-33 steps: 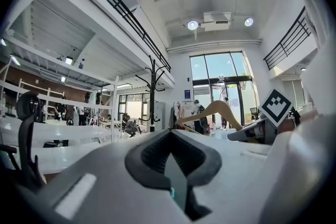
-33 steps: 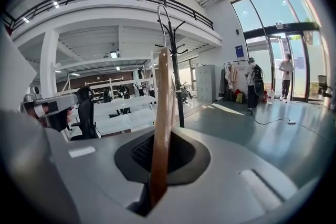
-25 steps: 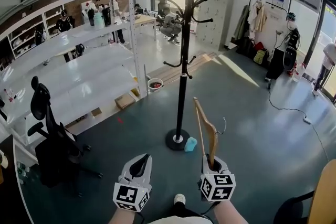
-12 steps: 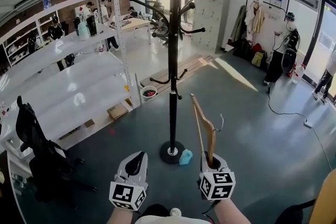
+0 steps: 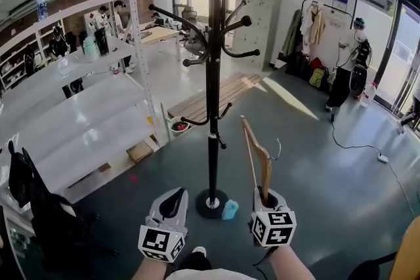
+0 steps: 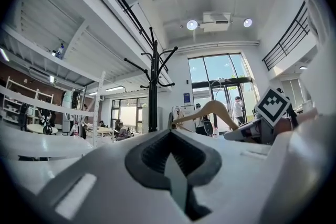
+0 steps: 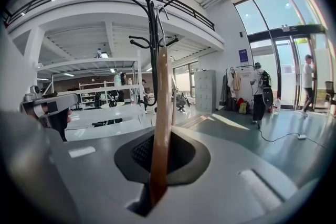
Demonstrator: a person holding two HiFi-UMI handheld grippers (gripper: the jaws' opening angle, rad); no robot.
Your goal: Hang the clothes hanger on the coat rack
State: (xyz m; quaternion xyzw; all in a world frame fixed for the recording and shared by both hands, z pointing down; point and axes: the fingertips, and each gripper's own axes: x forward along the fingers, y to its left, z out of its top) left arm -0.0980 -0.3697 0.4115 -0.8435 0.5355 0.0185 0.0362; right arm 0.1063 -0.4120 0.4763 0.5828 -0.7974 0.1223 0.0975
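A tall black coat rack (image 5: 212,75) with curved hooks stands straight ahead on a round base; it also shows in the left gripper view (image 6: 153,86) and the right gripper view (image 7: 152,44). My right gripper (image 5: 266,197) is shut on one end of a wooden clothes hanger (image 5: 257,157), which stands upright with its metal hook (image 5: 278,149) pointing right. In the right gripper view the hanger (image 7: 160,123) rises from between the jaws. My left gripper (image 5: 172,202) is shut and holds nothing, left of the hanger and near the rack's base.
A small light-blue object (image 5: 230,210) lies by the rack's base. White shelving (image 5: 85,108) runs along the left, with a black office chair (image 5: 39,213) in front. People stand at the back left and far right. A cable (image 5: 354,141) lies on the grey floor.
The coat rack has come nearer and shifted left in the head view as I walk toward it. Both grippers keep their pose, the hanger still upright in the right one.
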